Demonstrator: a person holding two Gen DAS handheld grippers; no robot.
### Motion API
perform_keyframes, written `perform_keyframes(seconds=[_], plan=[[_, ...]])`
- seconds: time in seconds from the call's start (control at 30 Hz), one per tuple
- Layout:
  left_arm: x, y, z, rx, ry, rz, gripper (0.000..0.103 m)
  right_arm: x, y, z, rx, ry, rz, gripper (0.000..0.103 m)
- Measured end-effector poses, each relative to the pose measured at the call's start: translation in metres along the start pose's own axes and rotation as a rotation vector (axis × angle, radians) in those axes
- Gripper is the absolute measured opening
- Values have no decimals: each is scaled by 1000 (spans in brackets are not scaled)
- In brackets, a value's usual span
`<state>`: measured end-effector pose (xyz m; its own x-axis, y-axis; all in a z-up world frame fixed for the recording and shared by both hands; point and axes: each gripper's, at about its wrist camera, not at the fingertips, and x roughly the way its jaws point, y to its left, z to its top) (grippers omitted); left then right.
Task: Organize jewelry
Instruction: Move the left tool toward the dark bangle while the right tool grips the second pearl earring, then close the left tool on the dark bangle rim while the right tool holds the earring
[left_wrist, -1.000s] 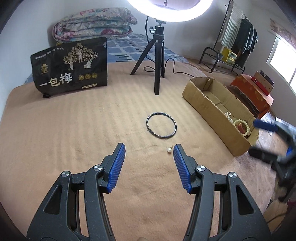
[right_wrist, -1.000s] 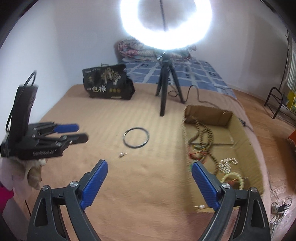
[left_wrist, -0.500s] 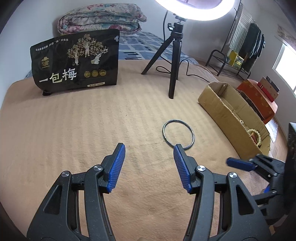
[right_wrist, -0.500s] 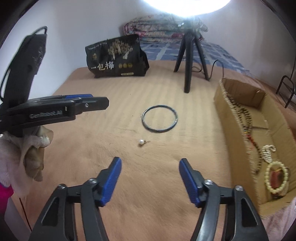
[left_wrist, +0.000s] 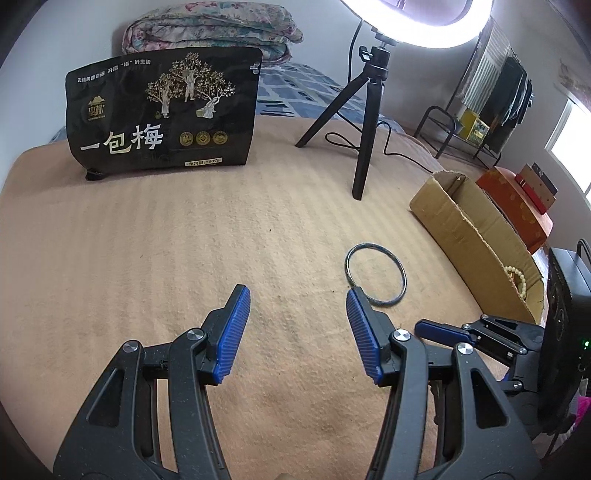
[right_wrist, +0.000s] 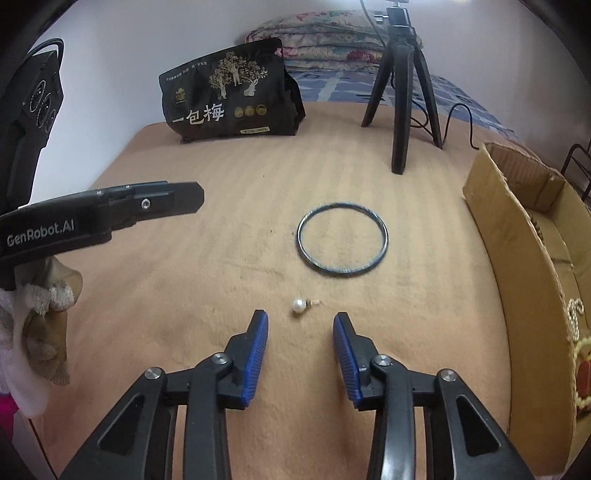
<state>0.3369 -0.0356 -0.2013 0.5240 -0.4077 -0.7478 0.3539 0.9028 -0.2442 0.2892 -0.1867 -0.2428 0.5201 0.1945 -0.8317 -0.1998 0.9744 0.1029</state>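
Pearl earring (right_wrist: 299, 306) lies just ahead of closing right tool (right_wrist: 300, 319), w/ bare blanket (right_wrist: 221, 280) round it.

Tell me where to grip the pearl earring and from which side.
Grip the pearl earring across its round bead, coming from above with the closing right tongs. Its thin post points sideways toward the right, lying flat on the blanket, too slim to pinch.

Glaring ring light (left_wrist: 417, 22), fisheye-bent edges

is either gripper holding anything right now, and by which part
Nothing is held. The left gripper is open over bare blanket. The right gripper is closing, with the pearl earring just beyond its tips, untouched.
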Motion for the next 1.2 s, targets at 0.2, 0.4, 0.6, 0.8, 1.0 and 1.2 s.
perform_keyframes(seconds=[0.2,0.4,0.6,0.8,1.0,1.2], plan=[[7,1,2,-16,0,-23,56,10,0,8,-4,3,-31,36],[15,-2,4,-26,7,-43,56,17,3,6,-27,13,-68,31],[18,-10,5,-14,9,-57,56,16,-7,3,19,3,-72,20],[19,-12,5,-17,13,-67,56,14,-16,0,50,-4,-66,8],[32,-21,3,-15,46,-97,56,7,-22,-7,51,1,-103,8],[48,-33,0,-26,88,-138,63,-8,-37,-23,82,4,-114,8]])
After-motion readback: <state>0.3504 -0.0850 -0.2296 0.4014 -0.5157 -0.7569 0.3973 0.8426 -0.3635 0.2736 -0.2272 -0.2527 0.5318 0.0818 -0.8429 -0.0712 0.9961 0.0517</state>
